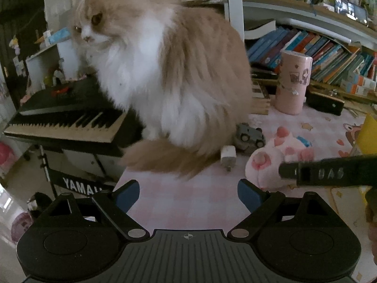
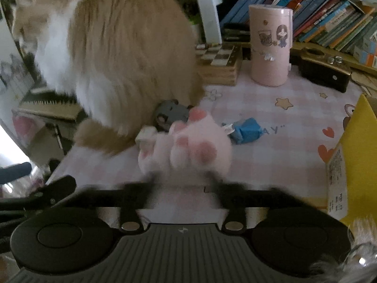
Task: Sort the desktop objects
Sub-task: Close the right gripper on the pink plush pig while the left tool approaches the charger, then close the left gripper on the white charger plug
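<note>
A pink plush paw (image 2: 188, 146) lies on the pink checked tablecloth (image 2: 271, 165), its narrow end between the blurred black fingers of my right gripper (image 2: 181, 186), which close against both of its sides. In the left wrist view one right finger (image 1: 325, 172) touches the same plush paw (image 1: 271, 160) from the right. My left gripper (image 1: 188, 195) hovers open over bare cloth near the table's left front, nothing between its blue pads. A grey toy car (image 1: 249, 136), a white plug (image 1: 228, 156) and a blue packet (image 2: 246, 131) lie close to the paw.
A fluffy cream and white cat (image 1: 165, 70) sits on the table's left part, its tail by the plug. A pink cylinder (image 1: 293, 82), a wooden box (image 2: 219, 68) and a black case (image 1: 325, 102) stand at the back. A yellow box (image 2: 358, 155) is at right, a keyboard (image 1: 66, 122) at left.
</note>
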Demonstrator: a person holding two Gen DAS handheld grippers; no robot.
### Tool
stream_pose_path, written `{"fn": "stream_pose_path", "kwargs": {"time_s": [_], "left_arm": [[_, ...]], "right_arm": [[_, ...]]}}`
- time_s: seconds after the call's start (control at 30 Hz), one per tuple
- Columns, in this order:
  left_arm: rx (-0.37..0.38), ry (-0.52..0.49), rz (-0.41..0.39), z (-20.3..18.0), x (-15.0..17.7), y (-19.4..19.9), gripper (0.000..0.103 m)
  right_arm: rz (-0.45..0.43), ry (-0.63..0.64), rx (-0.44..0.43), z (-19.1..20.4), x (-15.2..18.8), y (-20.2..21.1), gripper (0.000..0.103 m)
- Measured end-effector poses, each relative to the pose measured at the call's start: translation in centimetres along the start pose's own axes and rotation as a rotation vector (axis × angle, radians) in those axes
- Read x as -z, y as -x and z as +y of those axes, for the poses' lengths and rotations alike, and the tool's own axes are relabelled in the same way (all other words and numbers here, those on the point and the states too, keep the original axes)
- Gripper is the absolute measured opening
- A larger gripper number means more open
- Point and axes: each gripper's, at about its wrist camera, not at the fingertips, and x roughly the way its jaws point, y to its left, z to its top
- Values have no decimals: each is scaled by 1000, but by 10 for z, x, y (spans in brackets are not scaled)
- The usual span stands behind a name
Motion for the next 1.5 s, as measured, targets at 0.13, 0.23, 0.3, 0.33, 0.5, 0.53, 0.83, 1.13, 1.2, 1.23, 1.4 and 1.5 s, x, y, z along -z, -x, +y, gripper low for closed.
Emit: {"fn": "stream_pose_path", "kwargs": {"time_s": [0.13, 0.23, 0.3, 0.33, 0.5, 0.53, 0.83, 1.13, 1.2, 1.23, 1.4, 1.5], "left_arm": [[-21, 7, 9, 3, 1, 1, 92], [-45, 11, 13, 7, 3, 3, 92], [-59, 12, 15, 9, 3, 5, 92], [-65, 11, 16, 10, 3, 5, 92], [-86, 1, 11, 11, 2, 8, 92], [-86, -2, 9, 11, 2, 8, 92], [-7, -3, 9, -1, -1, -9, 91], [86, -62, 19, -38, -8, -58, 49], [104, -63, 21, -45, -12, -70, 45], [108, -66, 24, -48, -13, -77, 43], [120, -30, 65, -54, -23, -108, 32], [117, -7, 89, -54, -27, -122, 30]], "right_arm": [[21, -64, 4, -6, -9, -15, 86], [34, -127, 8, -11, -14, -33, 89], [47, -155, 8, -14, -16, -44, 92], [58, -171, 0, -15, -17, -50, 92], [81, -313, -65, -25, -19, -75, 96], [77, -334, -71, -26, -19, -77, 96], [-26, -230, -78, -25, -26, -35, 71], [-86, -108, 25, -28, -22, 5, 73], [-88, -89, 29, -29, -21, 7, 74], [-87, -87, 29, -30, -21, 7, 74], [-76, -90, 27, -35, -21, 5, 74], [-70, -83, 28, -36, -21, 5, 74]]}}
